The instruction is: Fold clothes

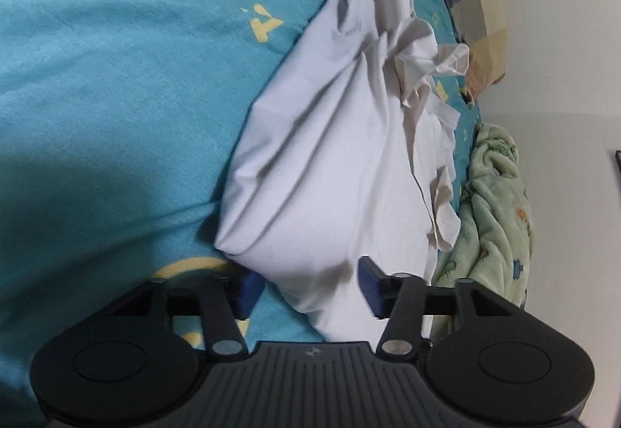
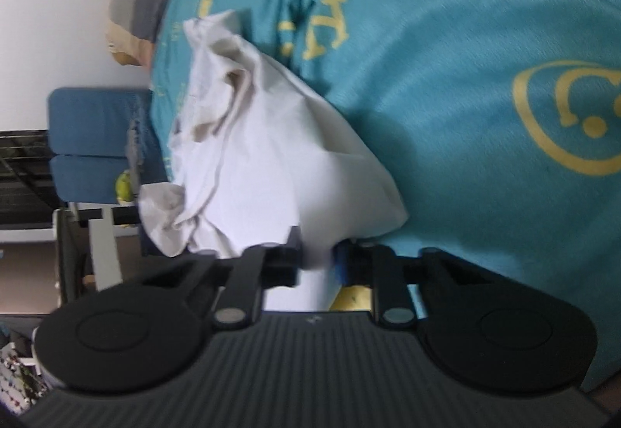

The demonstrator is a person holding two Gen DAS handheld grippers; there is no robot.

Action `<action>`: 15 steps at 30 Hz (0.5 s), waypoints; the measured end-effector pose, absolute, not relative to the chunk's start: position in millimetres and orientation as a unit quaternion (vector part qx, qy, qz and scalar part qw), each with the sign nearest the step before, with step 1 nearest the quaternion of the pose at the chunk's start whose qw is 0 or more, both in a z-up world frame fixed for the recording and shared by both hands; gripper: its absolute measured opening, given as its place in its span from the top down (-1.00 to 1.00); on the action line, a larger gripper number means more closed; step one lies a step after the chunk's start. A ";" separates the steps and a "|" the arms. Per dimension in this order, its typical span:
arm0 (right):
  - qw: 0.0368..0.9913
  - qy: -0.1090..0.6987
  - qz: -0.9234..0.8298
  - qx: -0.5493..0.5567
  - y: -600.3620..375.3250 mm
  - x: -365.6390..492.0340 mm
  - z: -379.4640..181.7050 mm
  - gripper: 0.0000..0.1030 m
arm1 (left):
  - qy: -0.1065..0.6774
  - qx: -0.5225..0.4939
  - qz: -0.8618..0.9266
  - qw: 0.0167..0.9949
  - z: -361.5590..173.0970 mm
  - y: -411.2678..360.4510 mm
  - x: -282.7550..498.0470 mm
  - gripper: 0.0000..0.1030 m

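Note:
A white garment (image 1: 330, 164) lies bunched and creased on a teal bedspread (image 1: 116, 78) with yellow letters. In the left wrist view, my left gripper (image 1: 310, 288) has its blue-padded jaws wide apart, with a corner of the white cloth lying between them. In the right wrist view, the same garment (image 2: 264, 156) lies ahead with its crumpled far end toward the bed's edge. My right gripper (image 2: 316, 261) has its jaws close together, pinched on a fold of the white cloth.
A checked pillow (image 1: 469, 0) lies at the bed's far end. A green fleece blanket (image 1: 493, 214) lies beside the garment by a white wall. In the right wrist view, a blue chair (image 2: 93, 140) stands past the bed's edge.

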State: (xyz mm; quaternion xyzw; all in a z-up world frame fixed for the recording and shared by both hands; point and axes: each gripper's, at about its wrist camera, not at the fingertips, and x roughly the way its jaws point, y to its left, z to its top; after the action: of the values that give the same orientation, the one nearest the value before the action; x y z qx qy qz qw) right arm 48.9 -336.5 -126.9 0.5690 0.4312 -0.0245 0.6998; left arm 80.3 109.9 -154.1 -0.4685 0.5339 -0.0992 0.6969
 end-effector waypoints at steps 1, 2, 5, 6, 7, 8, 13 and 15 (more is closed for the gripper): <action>0.707 0.424 -0.019 0.566 -336.3 48.3 -122.5 0.71 | 0.532 -0.469 -0.097 0.698 -154.2 110.8 79.8 0.30; 0.712 0.417 -0.011 0.565 -336.0 47.8 -118.4 0.72 | 0.527 -0.473 -0.096 0.699 -153.8 112.1 79.1 0.33; 0.727 0.399 0.007 0.558 -334.2 46.7 -107.0 0.74 | 0.510 -0.484 -0.095 0.705 -149.9 116.1 76.9 0.58; 0.731 0.396 0.011 0.556 -333.8 46.5 -104.5 0.75 | 0.503 -0.487 -0.096 0.707 -147.6 117.3 76.4 0.63; 0.735 0.393 0.014 0.552 -333.5 45.1 -101.5 0.75 | 0.497 -0.488 -0.096 0.711 -144.0 119.2 75.6 0.68; 0.739 0.390 0.016 0.549 -333.2 43.8 -98.4 0.75 | 0.490 -0.488 -0.096 0.716 -140.4 121.3 74.8 0.70; 0.757 0.364 0.026 0.542 -332.4 37.8 -74.1 0.77 | 0.451 -0.506 -0.094 0.729 -105.1 132.6 66.8 0.79; 0.761 0.353 0.032 0.543 -331.2 33.9 -60.8 0.77 | 0.444 -0.500 -0.097 0.737 -85.8 130.5 63.0 0.80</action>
State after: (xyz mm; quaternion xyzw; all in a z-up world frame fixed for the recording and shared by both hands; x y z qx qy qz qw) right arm 33.9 -331.2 -60.8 0.5427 0.3529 0.0322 0.7615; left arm 63.0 130.5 -85.8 -0.5003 0.4439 -0.0967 0.7371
